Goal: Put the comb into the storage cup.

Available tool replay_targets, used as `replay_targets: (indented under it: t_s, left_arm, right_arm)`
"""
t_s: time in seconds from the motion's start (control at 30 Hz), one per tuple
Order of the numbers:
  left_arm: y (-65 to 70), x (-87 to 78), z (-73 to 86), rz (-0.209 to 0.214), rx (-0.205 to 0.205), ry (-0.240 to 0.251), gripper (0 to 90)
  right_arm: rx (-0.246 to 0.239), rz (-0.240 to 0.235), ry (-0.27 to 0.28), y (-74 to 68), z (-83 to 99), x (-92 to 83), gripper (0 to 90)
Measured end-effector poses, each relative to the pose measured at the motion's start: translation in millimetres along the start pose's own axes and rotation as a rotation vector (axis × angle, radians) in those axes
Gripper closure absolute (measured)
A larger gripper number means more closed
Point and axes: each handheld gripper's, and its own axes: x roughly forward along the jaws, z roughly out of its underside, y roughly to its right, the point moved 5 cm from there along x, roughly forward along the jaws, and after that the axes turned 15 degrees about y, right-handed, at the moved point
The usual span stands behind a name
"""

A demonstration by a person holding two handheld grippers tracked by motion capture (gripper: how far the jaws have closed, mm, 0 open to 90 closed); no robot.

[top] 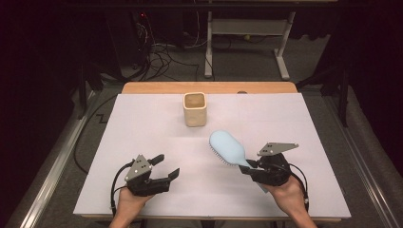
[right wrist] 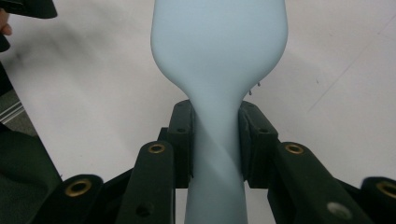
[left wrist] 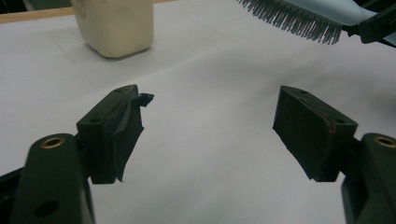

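While the right gripper [top: 251, 166] has its fingers [right wrist: 181, 135] pressed tight on the narrow neck of the pale blue hairbrush [top: 228, 148], the brush is already off the surface [top: 142, 123], held out level with its bristles facing down. From where I stand, the brush head points toward the beige cup [top: 195, 109], stopping short of it and a little to its right. That cup stands upright and open-mouthed near the far edge of the surface, with nothing showing inside it.

Nearer the person than the cup and off to its left, the left gripper [top: 166, 166] hovers with its fingers [left wrist: 114, 135] spread wide and nothing between them; it holds nothing.

As I read it, the pick-up is done: the brush is grasped and lifted. What seems left is to carry it the rest of the way to the cup, tip it upright and lower it inside, probably handle first, then let go.
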Motion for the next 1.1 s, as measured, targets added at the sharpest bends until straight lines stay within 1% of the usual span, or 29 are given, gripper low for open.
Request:
replay_targets:
  t_s: [0.1, 0.23, 0.37, 0.47, 0.63, 1.0, 1.1]
  left_arm:
    - [3.0, 4.5, -0.4, 0.016, -0.004, -0.014, 24.5]
    - [6.3, 9.0, -0.8, 0.036, -0.003, -0.033, 25.6]
    - [9.1, 13.1, -2.9, 0.061, -0.021, -0.033, 25.9]
    - [11.0, 16.4, -4.2, 0.069, -0.025, -0.032, 25.9]
    - [16.3, 24.0, -3.7, 0.085, -0.016, -0.048, 26.0]
    - [29.1, 38.7, -8.4, 0.139, -0.021, -0.042, 24.8]
    - [33.4, 42.9, -8.6, 0.157, -0.021, -0.050, 24.1]
  right_arm:
    - [-0.003, -0.009, 0.003, -3.2, 1.4, 0.4, 70.3]
    - [0.008, -0.014, 0.002, -4.8, 4.2, 4.0, 70.3]
    - [-0.009, -0.025, -0.004, -8.8, 5.1, 6.8, 70.3]
    - [-0.017, -0.034, 0.000, -11.7, 4.4, 7.6, 70.3]
    - [-0.029, -0.040, 0.004, -15.6, 3.7, 7.4, 70.3]
    - [-0.048, -0.062, 0.019, -20.8, 2.0, 7.1, 70.3]
    - [-0.049, -0.069, 0.021, -22.5, 1.8, 7.9, 70.3]
